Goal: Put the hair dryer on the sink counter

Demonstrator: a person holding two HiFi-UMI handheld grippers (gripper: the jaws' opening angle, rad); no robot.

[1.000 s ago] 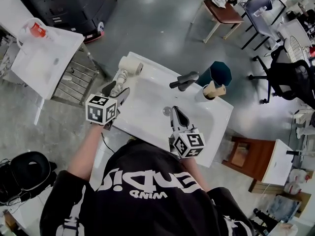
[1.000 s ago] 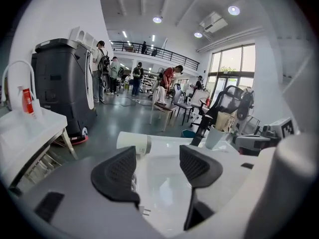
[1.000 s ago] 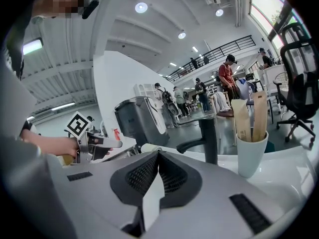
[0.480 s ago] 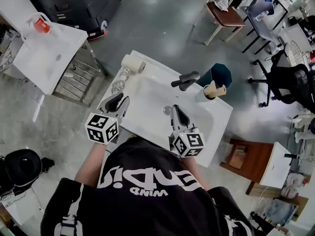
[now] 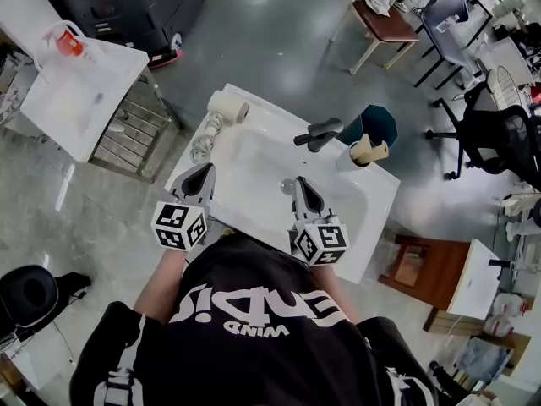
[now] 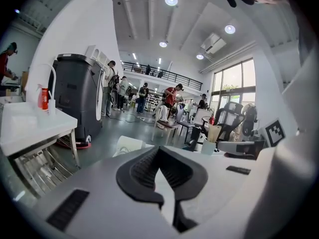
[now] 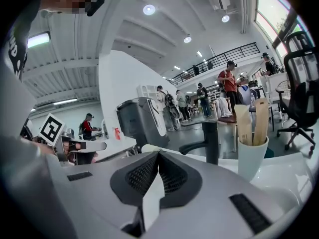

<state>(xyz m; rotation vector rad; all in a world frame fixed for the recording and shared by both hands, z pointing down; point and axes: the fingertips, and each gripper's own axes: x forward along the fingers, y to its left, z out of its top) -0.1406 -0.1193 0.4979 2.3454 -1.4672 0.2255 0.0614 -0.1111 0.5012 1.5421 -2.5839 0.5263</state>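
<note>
The cream hair dryer (image 5: 223, 111) lies on the back left corner of the white sink counter (image 5: 372, 218), with its coiled cord (image 5: 201, 150) beside it. My left gripper (image 5: 197, 178) hovers over the counter's left front edge, short of the dryer, shut and empty. In the left gripper view the dryer (image 6: 128, 145) shows just beyond the closed left gripper (image 6: 158, 151). My right gripper (image 5: 303, 194) is over the basin's front rim, also shut on nothing, and in its own view the right gripper (image 7: 158, 156) points toward the faucet.
A black faucet (image 5: 316, 134) and a white cup with wooden sticks (image 5: 361, 154) stand at the counter's back right. A teal bin (image 5: 377, 125) sits behind the sink. A white table (image 5: 72, 91) and wire rack (image 5: 135, 129) are to the left.
My left gripper, open at the dryer's handle a second ago, has drawn back toward the person and shut. The dryer stays on the counter. The right gripper barely moved.
</note>
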